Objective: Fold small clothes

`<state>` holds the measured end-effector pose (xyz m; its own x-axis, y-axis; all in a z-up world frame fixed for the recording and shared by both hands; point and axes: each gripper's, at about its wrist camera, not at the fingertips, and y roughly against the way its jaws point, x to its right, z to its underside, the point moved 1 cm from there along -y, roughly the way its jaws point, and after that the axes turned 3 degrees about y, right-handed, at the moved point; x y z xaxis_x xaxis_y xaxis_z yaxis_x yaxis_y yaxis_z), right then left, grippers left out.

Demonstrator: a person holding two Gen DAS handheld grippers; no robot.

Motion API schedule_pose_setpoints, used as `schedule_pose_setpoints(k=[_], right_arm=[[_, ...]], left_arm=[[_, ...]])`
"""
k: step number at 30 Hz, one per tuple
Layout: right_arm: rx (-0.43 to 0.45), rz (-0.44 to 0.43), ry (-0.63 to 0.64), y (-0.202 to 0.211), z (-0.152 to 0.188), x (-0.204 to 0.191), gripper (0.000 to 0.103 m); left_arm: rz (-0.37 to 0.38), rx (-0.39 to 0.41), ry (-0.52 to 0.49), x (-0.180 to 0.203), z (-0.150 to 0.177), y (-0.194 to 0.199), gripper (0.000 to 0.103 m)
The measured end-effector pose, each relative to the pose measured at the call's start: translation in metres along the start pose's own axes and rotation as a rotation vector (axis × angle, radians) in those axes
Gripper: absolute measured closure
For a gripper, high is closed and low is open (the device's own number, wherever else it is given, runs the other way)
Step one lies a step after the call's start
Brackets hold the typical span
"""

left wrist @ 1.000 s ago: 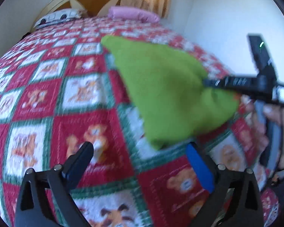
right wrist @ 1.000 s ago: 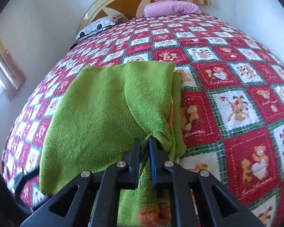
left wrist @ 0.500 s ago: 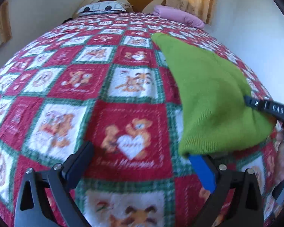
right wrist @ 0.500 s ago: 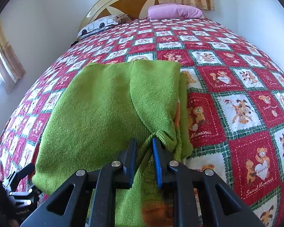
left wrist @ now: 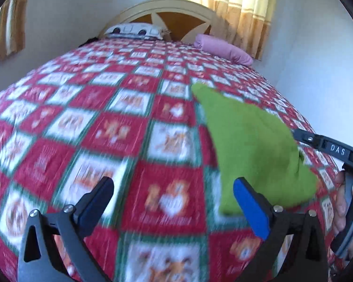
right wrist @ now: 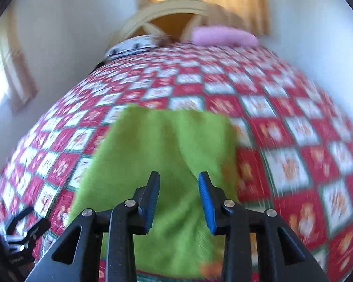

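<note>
The green knit garment [right wrist: 157, 164] lies flat on the bedspread [right wrist: 294, 108], folded into a long panel with a lengthwise fold line down its right half. Plain lime colour; an orange patch shows at the near hem, blurred. The long axis runs from my end of the bed toward the headboard [right wrist: 171, 7]. The far edge is straight and square to that axis. In my left wrist view it [left wrist: 251, 141] reads as a tapered wedge, its narrow corner pointing toward the pink pillow [left wrist: 223, 49].

My right gripper [right wrist: 178, 188] is angled down over the near part of the garment. Its jaws are opening, a moderate gap, the blue pads [right wrist: 206, 195] clear of the cloth; nothing is gripped.

My left gripper [left wrist: 174, 202] is angled down over bare bedspread, to the left of the garment. Its jaws are spread wide and empty, with the right pad just overlapping the garment's near corner in view; I cannot tell contact.

My right hand [left wrist: 346, 202] wraps its gripper's handle at that view's right edge.

Both views are motion-blurred.
</note>
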<state>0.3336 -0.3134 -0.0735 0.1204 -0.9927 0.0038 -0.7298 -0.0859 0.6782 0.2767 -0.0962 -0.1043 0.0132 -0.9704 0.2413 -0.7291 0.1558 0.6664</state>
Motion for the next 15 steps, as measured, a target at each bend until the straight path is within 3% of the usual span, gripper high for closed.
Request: schedule_pose_setpoints(k=[3,5,8,10,15], right_arm=[[-0.009,-0.016,0.178,-0.013,-0.027,-0.037,0.068],[-0.077,-0.066,0.236,-0.041,-0.044,-0.059,0.068],[-0.181,-0.152,0.328,-0.083,-0.044,-0.084,0.073],[-0.257,-0.118,0.376,-0.116,-0.032,-0.094,0.069],[-0.197,-0.13,0.325,-0.118,-0.032,-0.091,0.066]], left_arm=[[-0.014,-0.039,-0.011,0.012,-0.011,-0.024,0.0],[-0.02,-0.074,-0.003,0.014,-0.009,-0.038,0.0],[-0.042,-0.119,0.003,0.011,0.004,-0.054,0.0],[-0.042,-0.14,0.019,0.004,0.011,-0.057,0.0],[0.016,-0.141,0.069,-0.004,0.003,-0.048,0.0]])
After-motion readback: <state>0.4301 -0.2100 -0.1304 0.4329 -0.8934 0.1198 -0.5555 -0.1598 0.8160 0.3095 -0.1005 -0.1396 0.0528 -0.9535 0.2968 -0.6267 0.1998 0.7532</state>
